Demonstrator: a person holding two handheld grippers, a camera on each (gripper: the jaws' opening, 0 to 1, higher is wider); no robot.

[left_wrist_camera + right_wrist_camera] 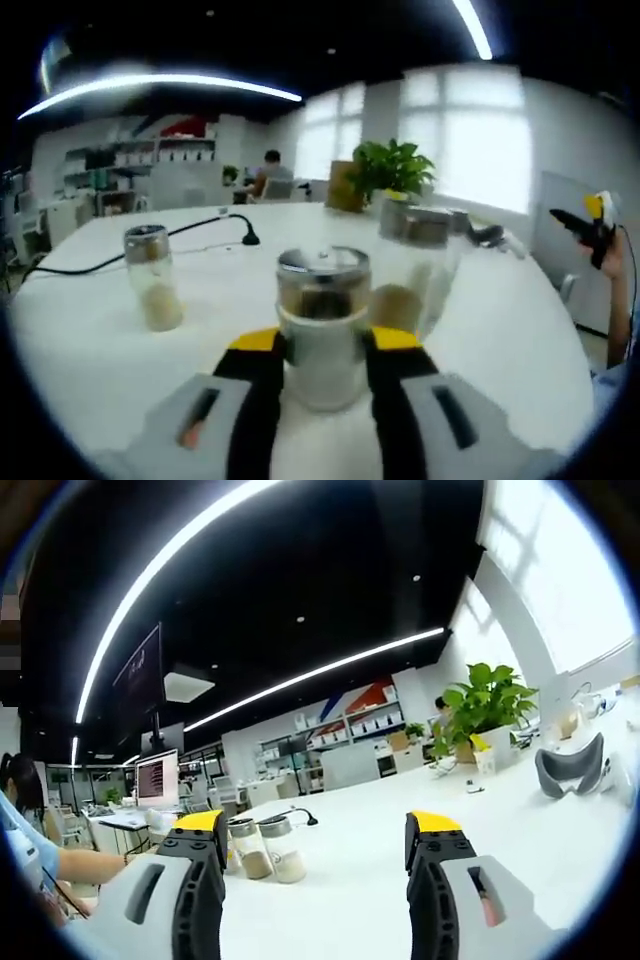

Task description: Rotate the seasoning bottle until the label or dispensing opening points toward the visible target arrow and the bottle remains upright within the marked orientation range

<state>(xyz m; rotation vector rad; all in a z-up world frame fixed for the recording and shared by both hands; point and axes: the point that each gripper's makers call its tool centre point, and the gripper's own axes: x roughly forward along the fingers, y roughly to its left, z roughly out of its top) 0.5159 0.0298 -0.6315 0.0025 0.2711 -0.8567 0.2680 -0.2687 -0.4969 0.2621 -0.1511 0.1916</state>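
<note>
Bottle (322,325): upright on tabletop (520,330), long axis vertical, straight ahead between left fingers (262,372); lid up.
Left gripper (322,345): fingers flank bottle's lower body, apparently touching both sides; judged grasping it.
Right gripper (318,852): fingers spread wide, holding nothing, raised off tabletop.
Nearer hand: left.
Other jars: one (152,276) left, one (420,262) behind right, both apart from bottle.
Arrow/label: cannot tell.
Next (judgement): twist about vertical axis, keep bottle upright.
</note>
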